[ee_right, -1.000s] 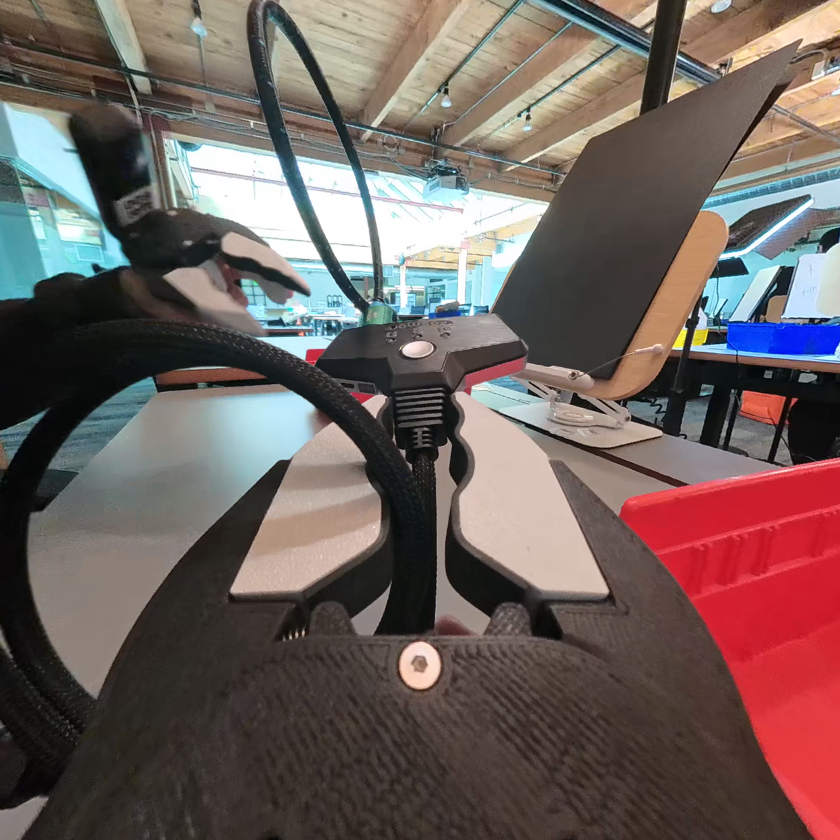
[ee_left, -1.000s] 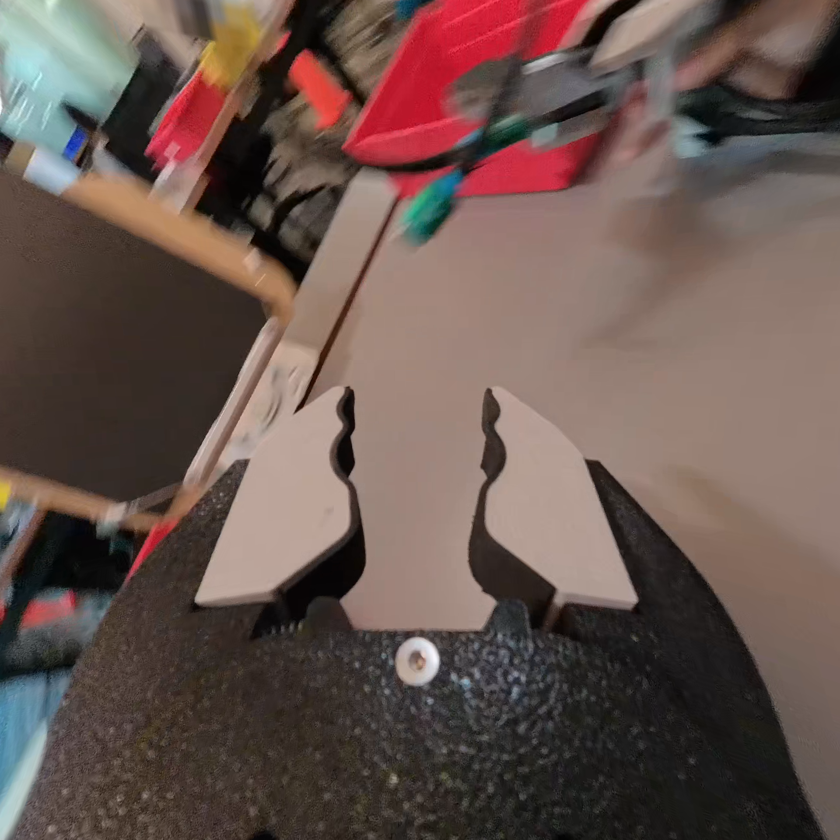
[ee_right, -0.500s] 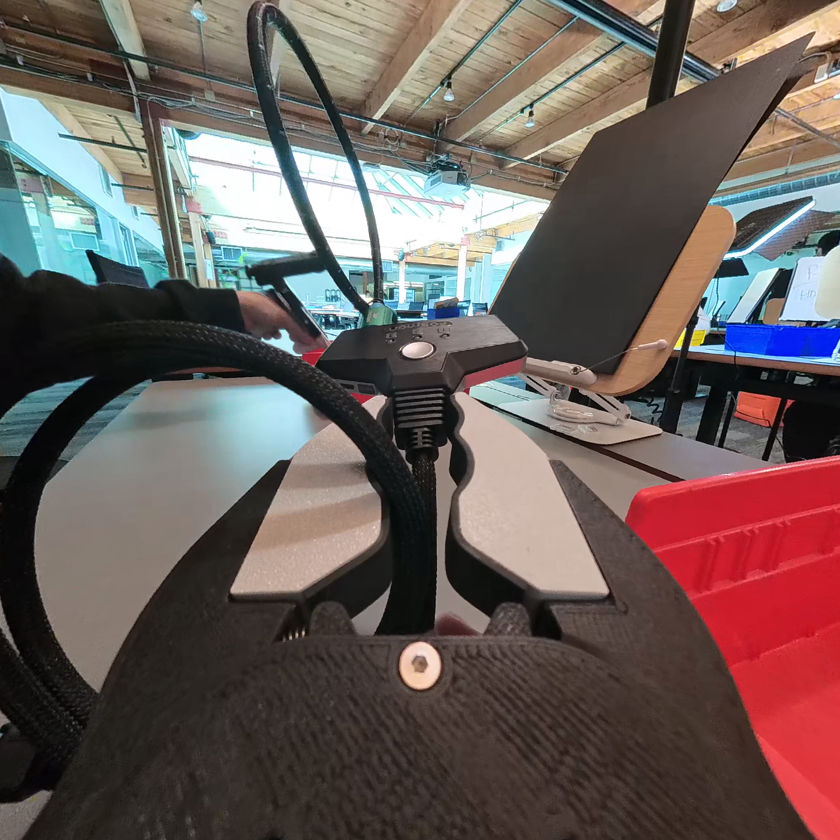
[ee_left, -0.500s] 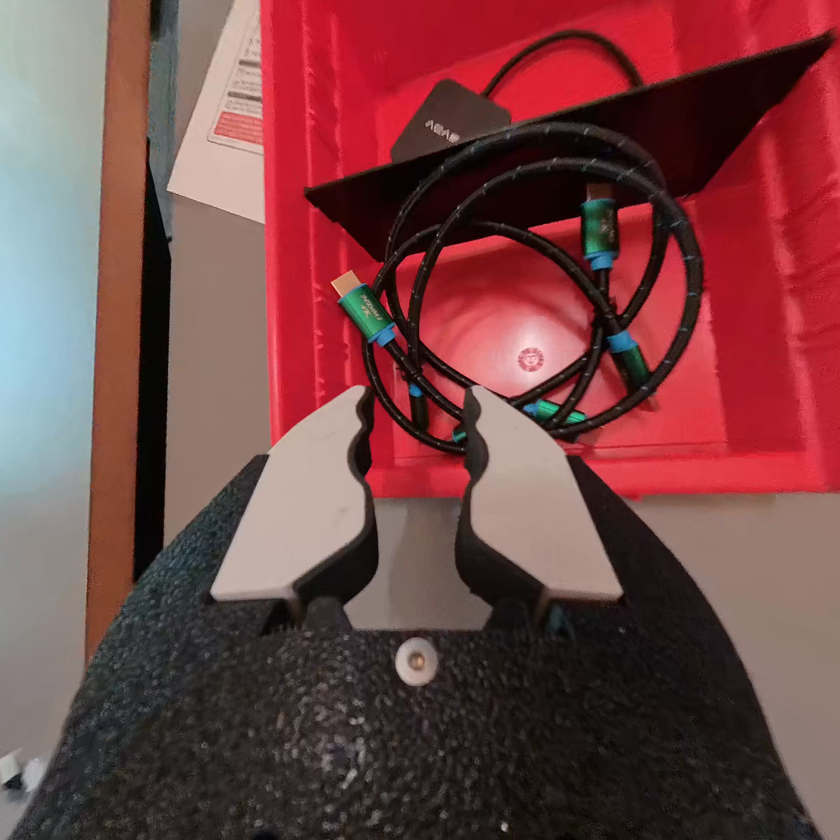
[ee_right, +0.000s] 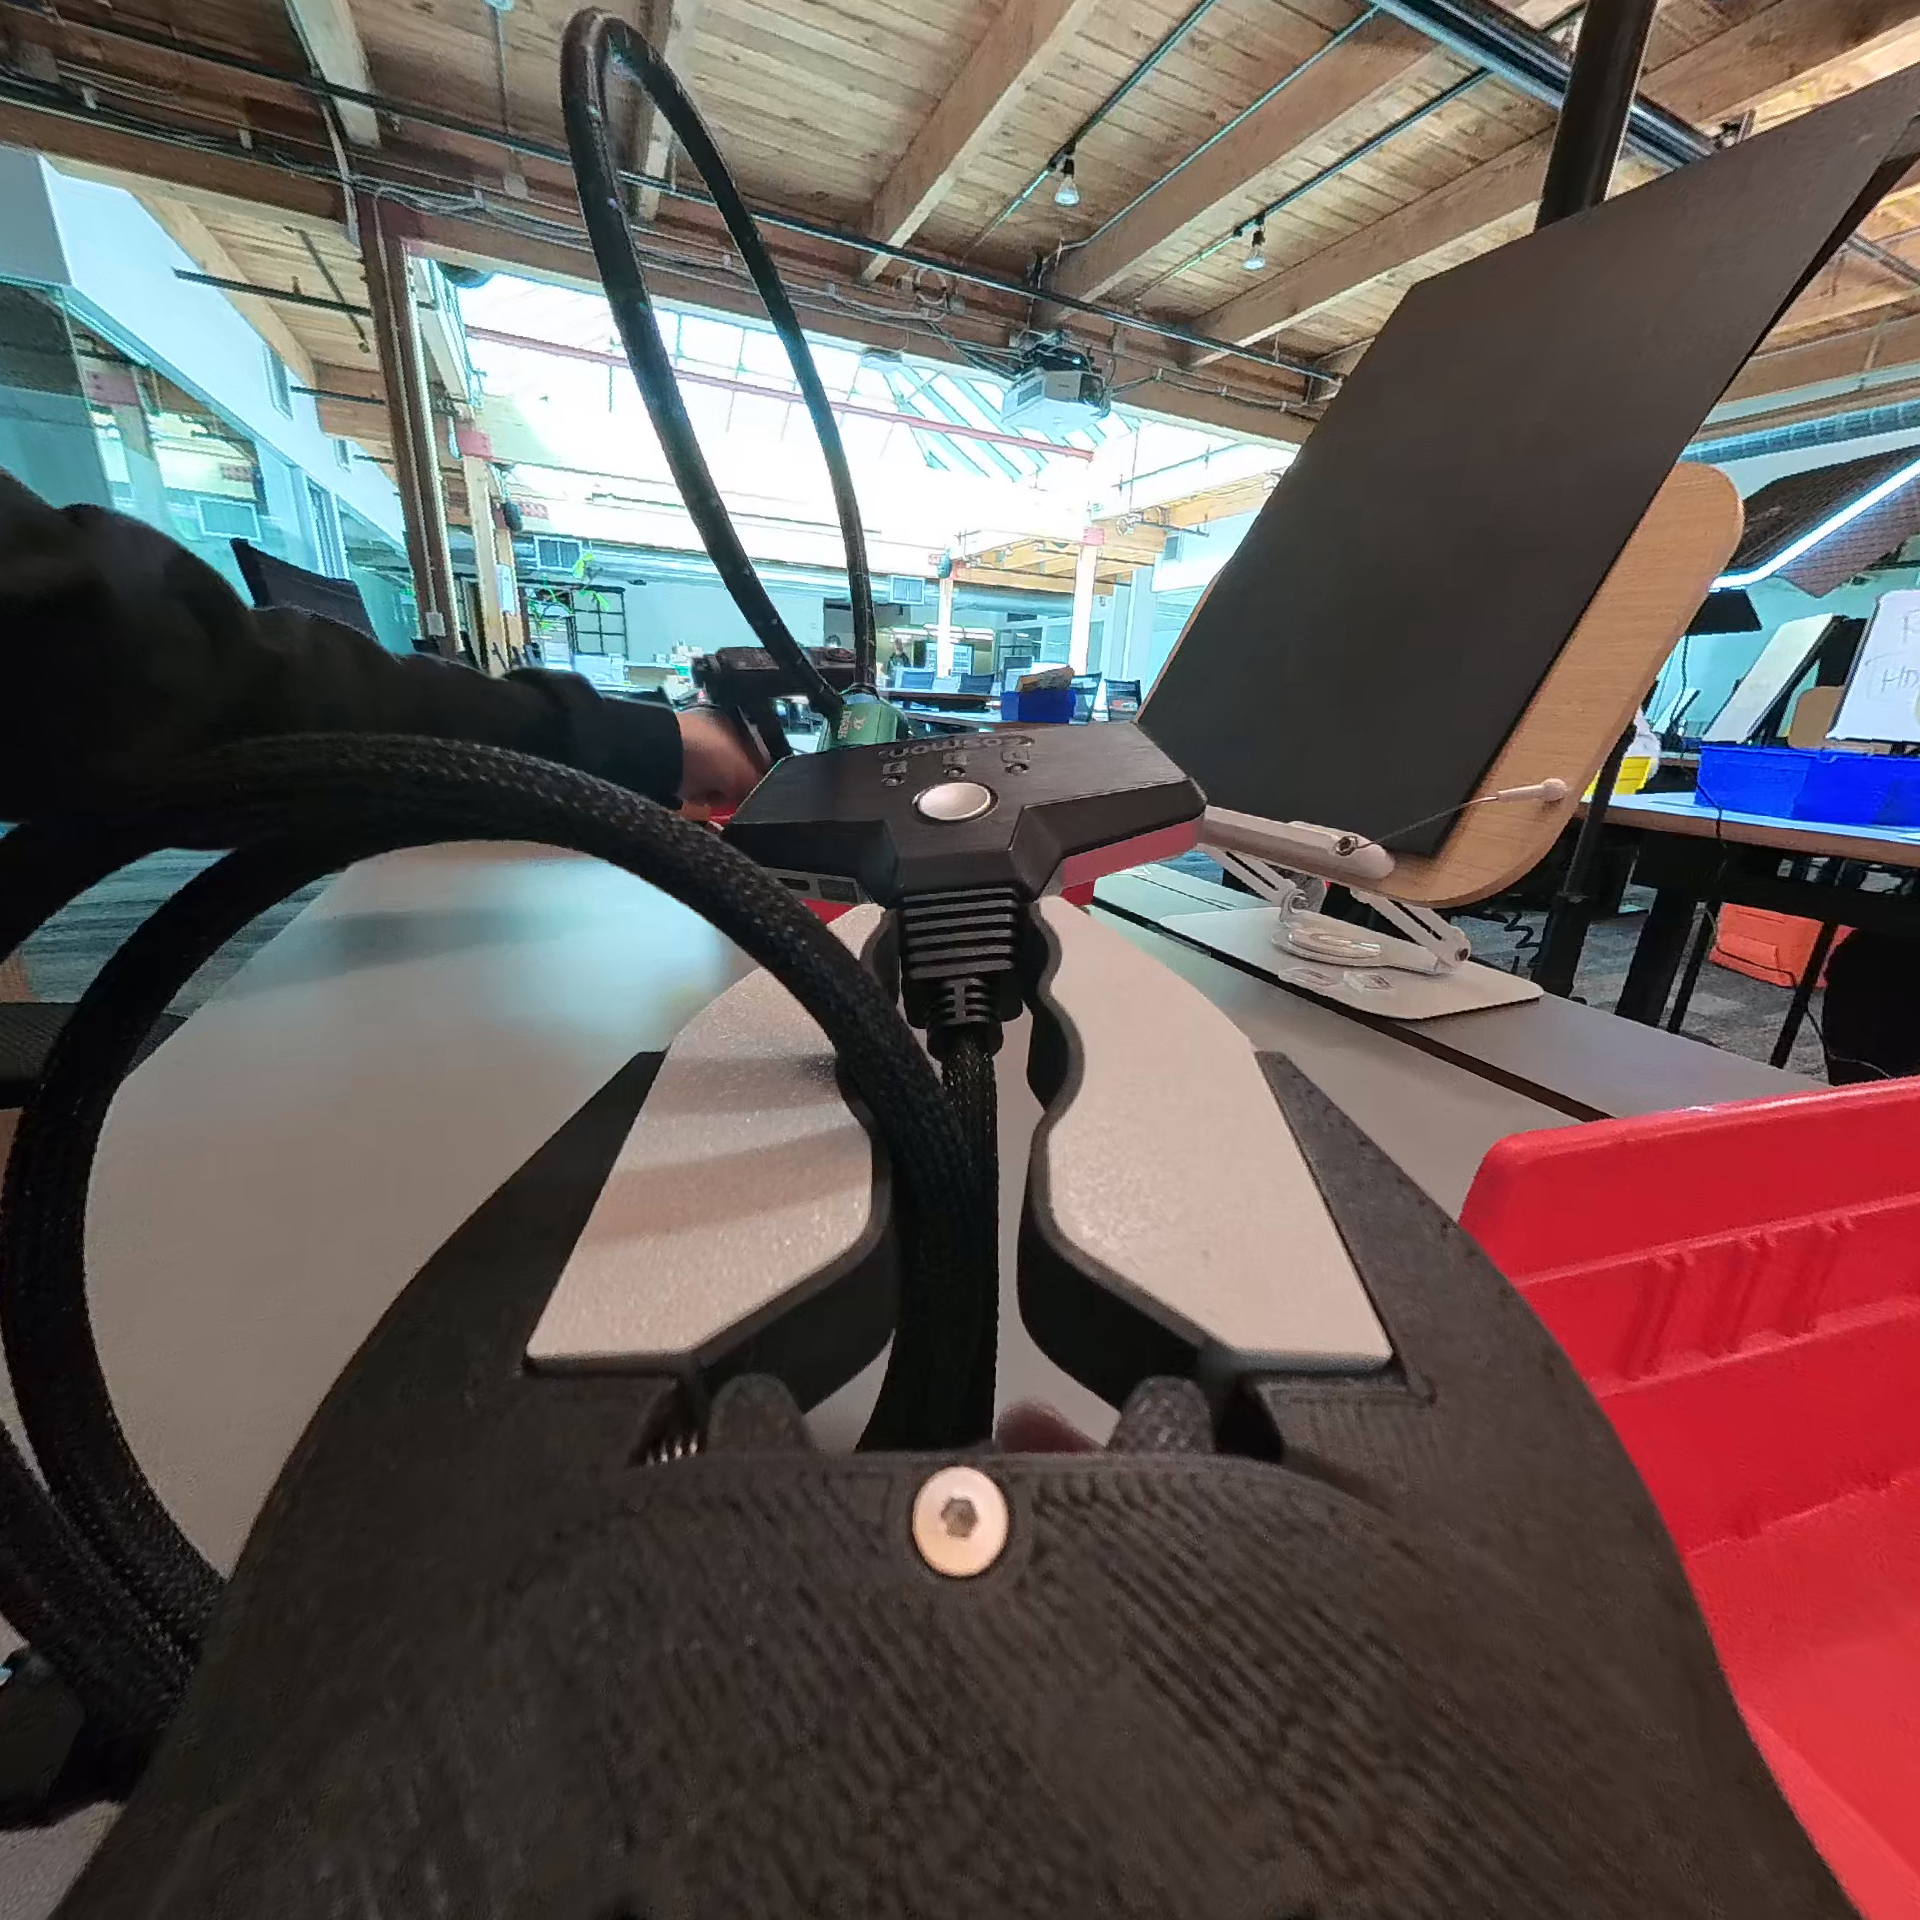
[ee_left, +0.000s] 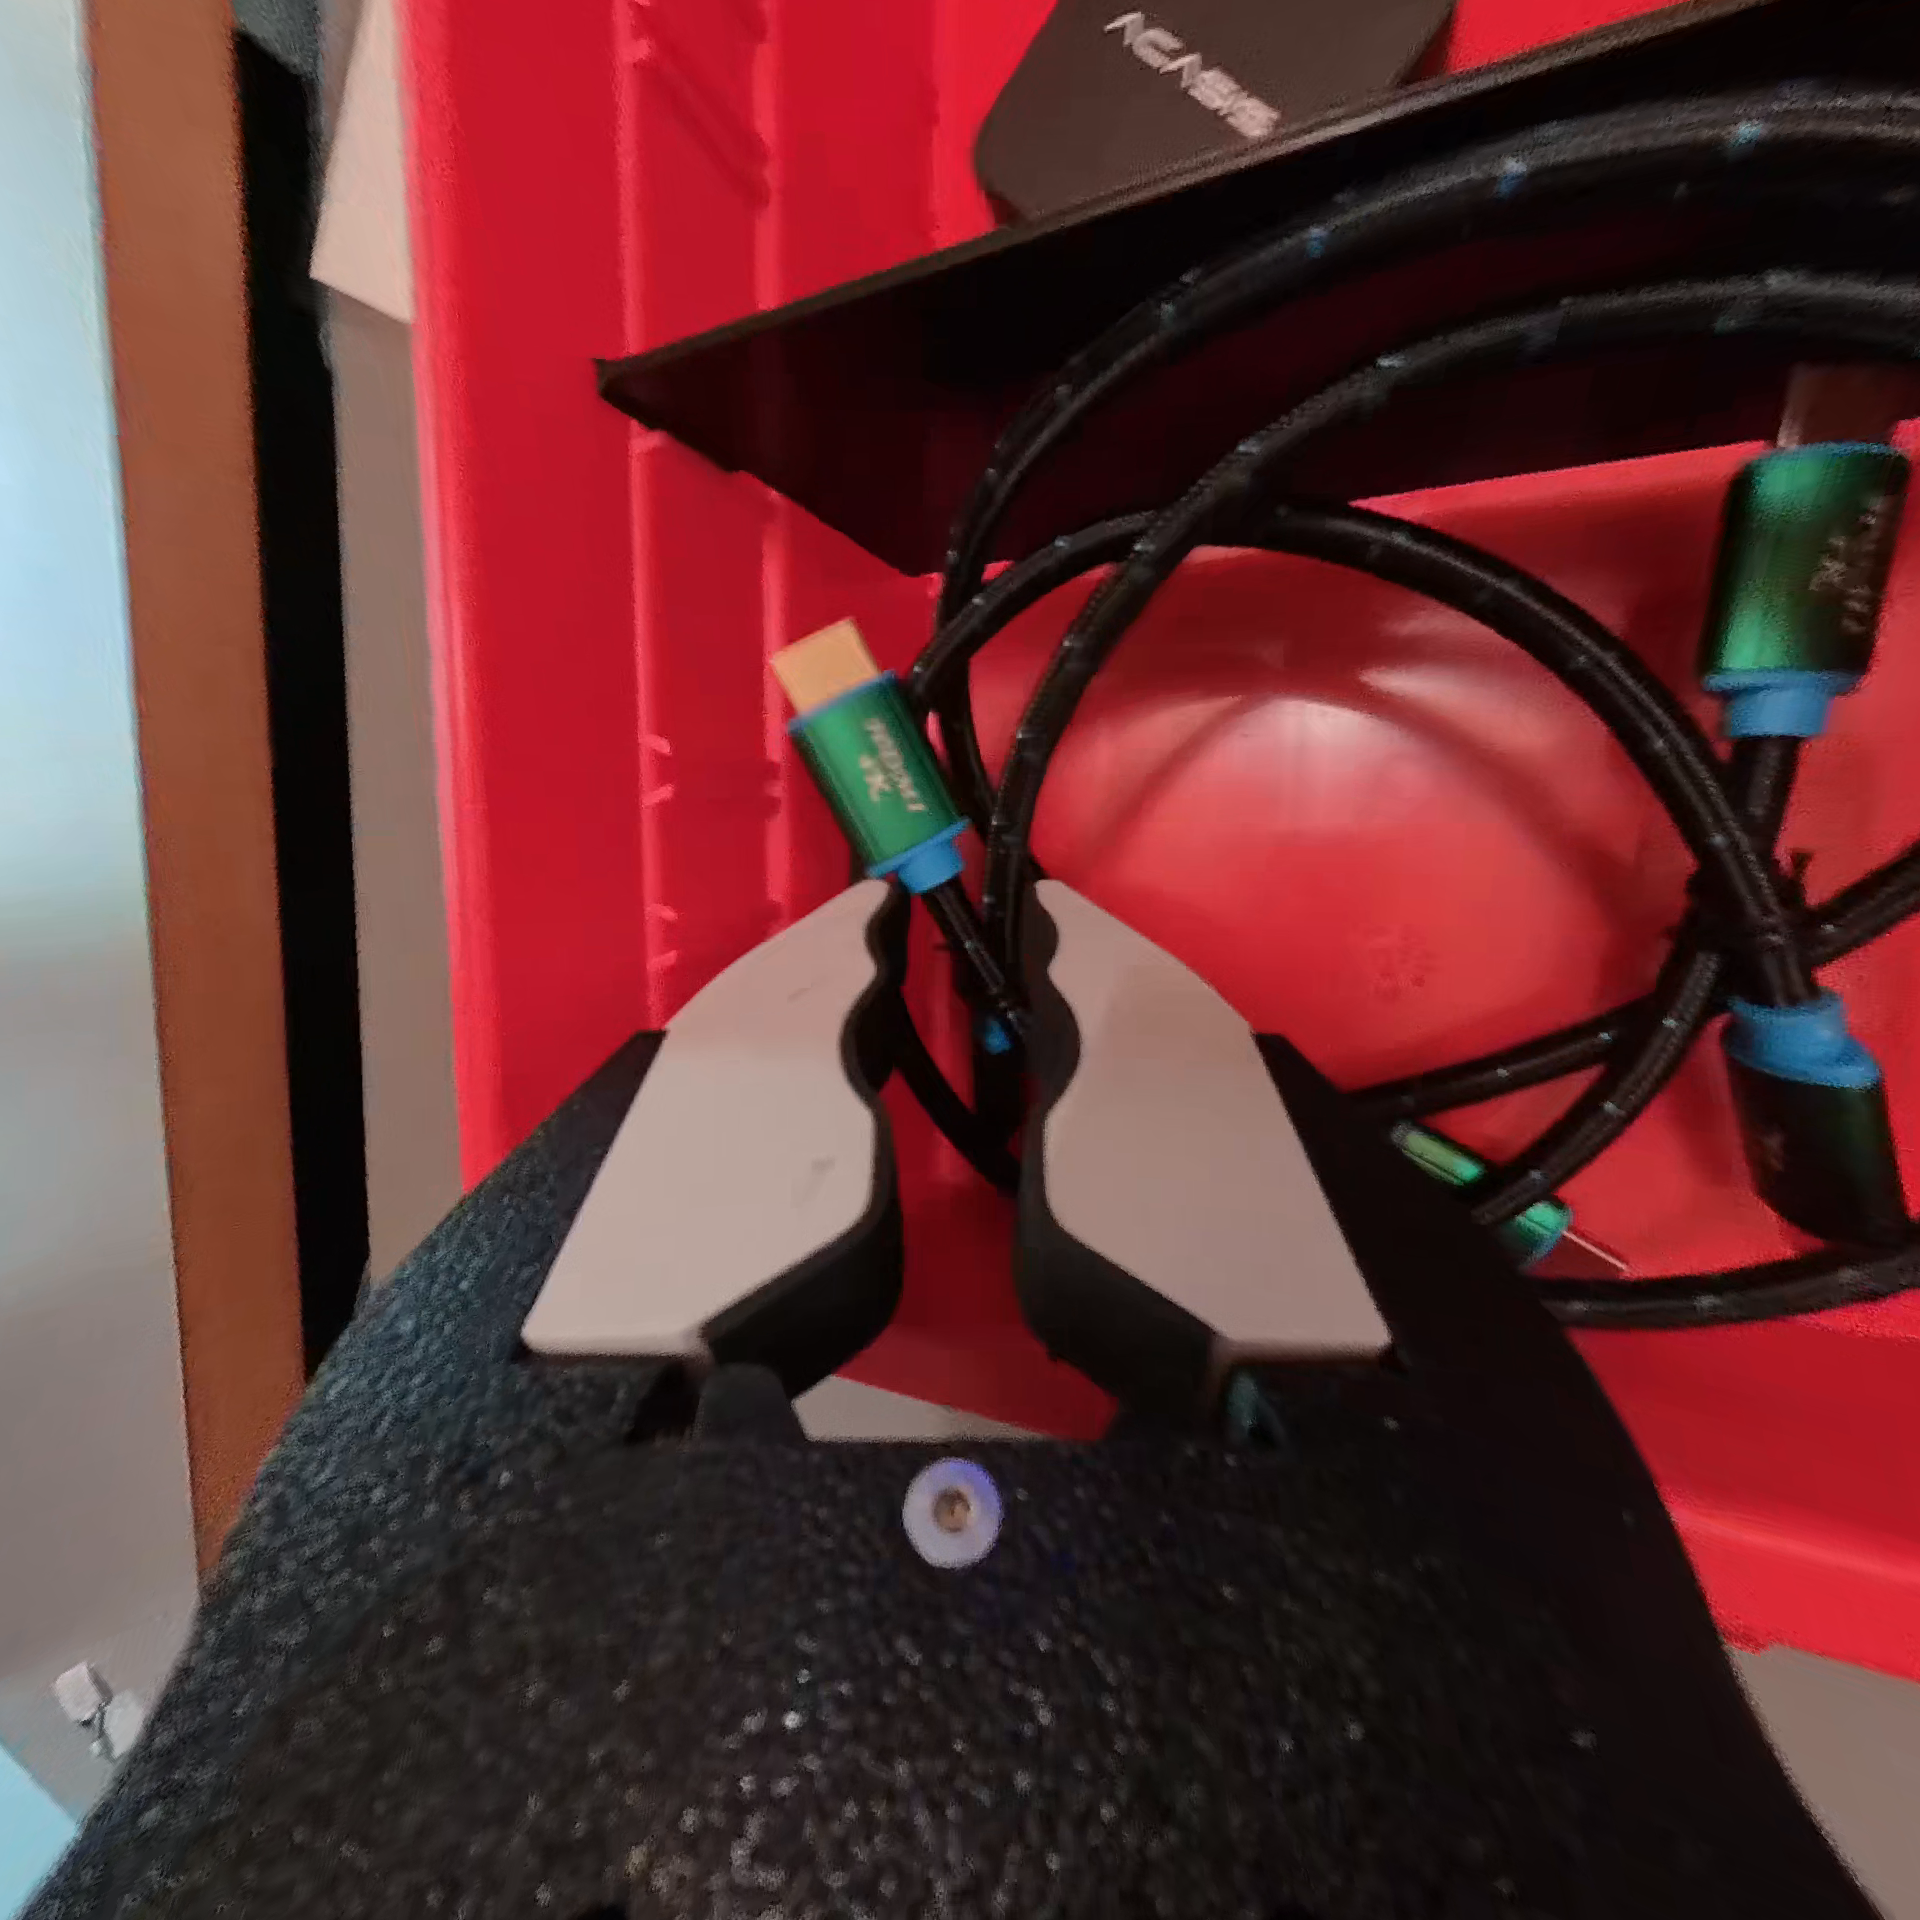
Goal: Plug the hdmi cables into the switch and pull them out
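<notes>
Red bin (ee_left: pixel 582 520) | left claw (ee_left: pixel 961 914) straddles cable (ee_left: pixel 971 971) | right claw (ee_right: pixel 961 935) grips switch (ee_right: pixel 966 821)

1. Red bin (ee_left: pixel 582 520), glossy red all over.
2. In the bin, black braided HDMI cables (ee_left: pixel 1174 395) flecked blue.
3. In the bin, metallic green plug (ee_left: pixel 878 774), blue collar, gold tip.
4. Above the bin's coil, a black divider (ee_left: pixel 831 405).
5. Black switch (ee_right: pixel 966 821), silver button, red-edged underside.
6. Grey-faced black fingers (ee_right: pixel 1195 1174).
</notes>
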Tool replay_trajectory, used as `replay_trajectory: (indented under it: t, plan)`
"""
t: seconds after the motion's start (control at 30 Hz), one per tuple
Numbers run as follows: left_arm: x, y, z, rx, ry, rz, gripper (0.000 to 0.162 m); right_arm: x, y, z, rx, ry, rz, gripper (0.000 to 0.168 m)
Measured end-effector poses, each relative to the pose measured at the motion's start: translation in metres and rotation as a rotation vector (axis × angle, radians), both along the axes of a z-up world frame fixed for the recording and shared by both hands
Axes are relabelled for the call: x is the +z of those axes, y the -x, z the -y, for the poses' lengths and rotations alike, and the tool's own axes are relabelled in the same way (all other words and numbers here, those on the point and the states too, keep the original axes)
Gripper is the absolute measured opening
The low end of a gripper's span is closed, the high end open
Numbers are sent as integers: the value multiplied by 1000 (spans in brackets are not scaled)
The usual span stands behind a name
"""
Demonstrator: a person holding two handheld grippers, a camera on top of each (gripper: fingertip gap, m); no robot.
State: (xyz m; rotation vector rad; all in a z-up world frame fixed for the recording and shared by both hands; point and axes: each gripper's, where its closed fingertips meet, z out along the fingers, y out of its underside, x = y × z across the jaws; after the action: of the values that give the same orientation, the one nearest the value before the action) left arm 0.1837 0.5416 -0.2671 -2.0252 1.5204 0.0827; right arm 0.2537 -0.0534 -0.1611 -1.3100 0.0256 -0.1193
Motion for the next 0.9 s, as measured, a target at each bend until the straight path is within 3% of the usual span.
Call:
replay_trajectory:
  t: [0.17, 0.43, 0.57, 0.7, 0.8, 0.9]
  plan:
    - [31, -3, 2, -86, -107, 120, 16, 1, -1, 2, 4, -13, -10, 22]
    - [131, -19, 44, -404, -283, 374, 15, 0, 2, 0, 15, -4, 2, 22]
    - [180, -29, 127, -830, -193, 577, 15, 0, 4, 0, 29, -2, 10, 22]
    - [208, -17, 213, -1190, -71, 648, 15, 0, 12, 0, 79, -4, 35, 22]
    - [216, -9, 258, -1362, -36, 597, 15, -1, 21, -1, 127, 7, 67, 22]
    - [209, -3, 294, -1499, -25, 435, 15, -3, 33, -4, 190, 22, 108, 22]
